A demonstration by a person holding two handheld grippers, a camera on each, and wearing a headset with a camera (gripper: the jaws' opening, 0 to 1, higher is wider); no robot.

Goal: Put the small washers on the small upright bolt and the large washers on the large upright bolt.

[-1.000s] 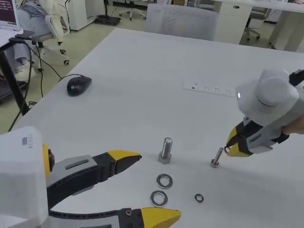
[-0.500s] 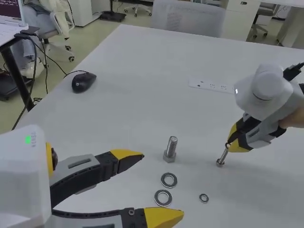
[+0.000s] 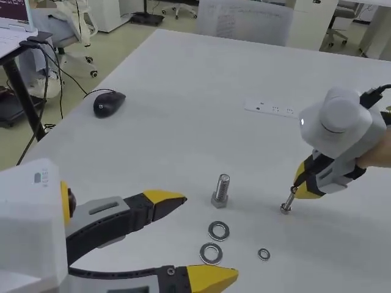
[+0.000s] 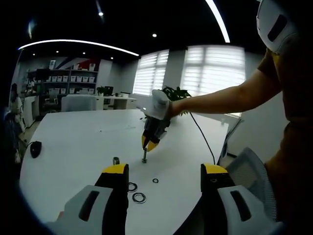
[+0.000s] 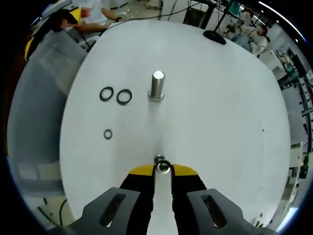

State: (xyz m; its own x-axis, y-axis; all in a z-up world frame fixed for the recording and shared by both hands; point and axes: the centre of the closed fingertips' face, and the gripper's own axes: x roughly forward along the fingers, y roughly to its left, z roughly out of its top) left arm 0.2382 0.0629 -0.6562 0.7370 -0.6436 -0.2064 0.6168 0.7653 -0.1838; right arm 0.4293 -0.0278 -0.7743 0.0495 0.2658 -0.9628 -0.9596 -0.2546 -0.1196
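The right claw (image 3: 299, 187) grips a small washer (image 5: 163, 167) at the tip of the small bolt (image 3: 286, 203) on the worktop (image 3: 183, 110). The left claw (image 4: 165, 170) hangs wide open near two large washers (image 3: 218, 231) beside the large bolt (image 3: 221, 190).

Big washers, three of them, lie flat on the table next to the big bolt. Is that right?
Not three. Two big washers lie flat on the table next to the big bolt; the third ring is a small washer. The head view shows it.

Black mouse (image 3: 109, 104), white power strip (image 3: 272, 110), white table (image 3: 177, 134), grey chair (image 3: 241, 21)
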